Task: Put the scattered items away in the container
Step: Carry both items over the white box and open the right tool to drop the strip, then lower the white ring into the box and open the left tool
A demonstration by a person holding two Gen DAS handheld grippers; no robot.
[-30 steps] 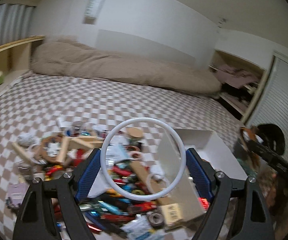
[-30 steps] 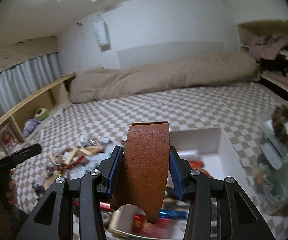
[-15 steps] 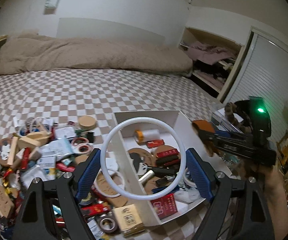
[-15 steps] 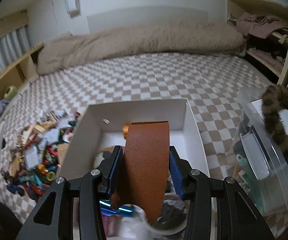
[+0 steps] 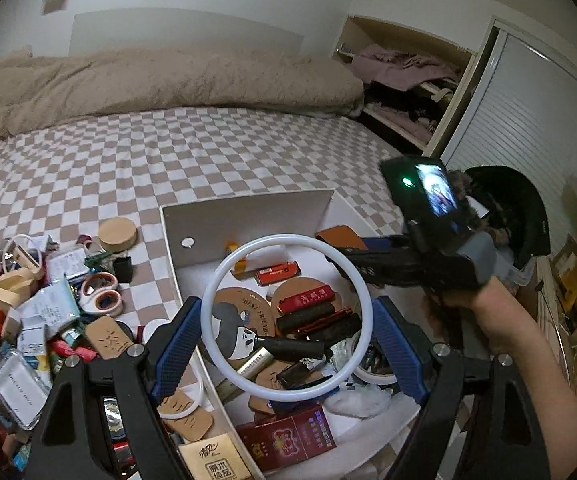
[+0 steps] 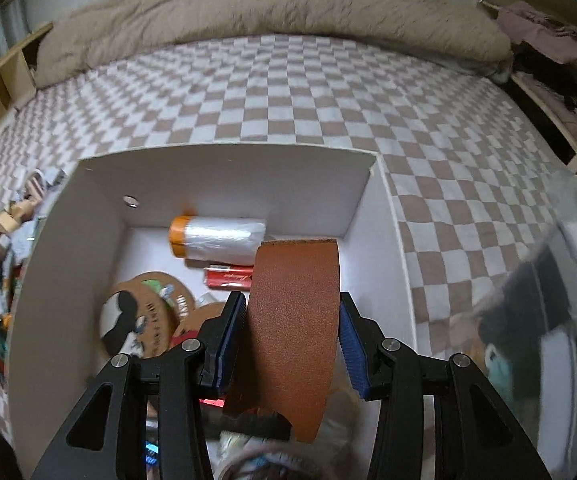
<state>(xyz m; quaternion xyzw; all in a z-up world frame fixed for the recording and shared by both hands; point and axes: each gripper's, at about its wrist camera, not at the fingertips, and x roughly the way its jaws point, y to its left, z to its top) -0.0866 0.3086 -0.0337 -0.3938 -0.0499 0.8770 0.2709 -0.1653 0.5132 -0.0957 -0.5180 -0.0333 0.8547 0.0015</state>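
Note:
My left gripper (image 5: 286, 346) is shut on a white ring (image 5: 224, 276) and holds it above the near part of the white box (image 5: 244, 210). My right gripper (image 6: 292, 334) is shut on a brown leather piece (image 6: 294, 312) and holds it over the inside of the box (image 6: 224, 176); it also shows in the left wrist view (image 5: 362, 252) over the box's right side. The box holds a plastic film roll (image 6: 218, 238), round cork coasters (image 5: 240, 320), red packs (image 5: 278, 272) and several dark items. Scattered items (image 5: 36, 320) lie in a pile left of the box.
The box and pile sit on a checkered bedsheet (image 5: 148, 152) with a beige duvet (image 5: 148, 80) at the back. A round wooden lid (image 5: 117, 234) and scissors (image 5: 102, 298) lie left of the box. A clear bin (image 6: 560, 320) stands to the right.
Both grippers have swung from the pile towards the box. The right gripper has come lower and closer over the box's inside. Both still hold their items.

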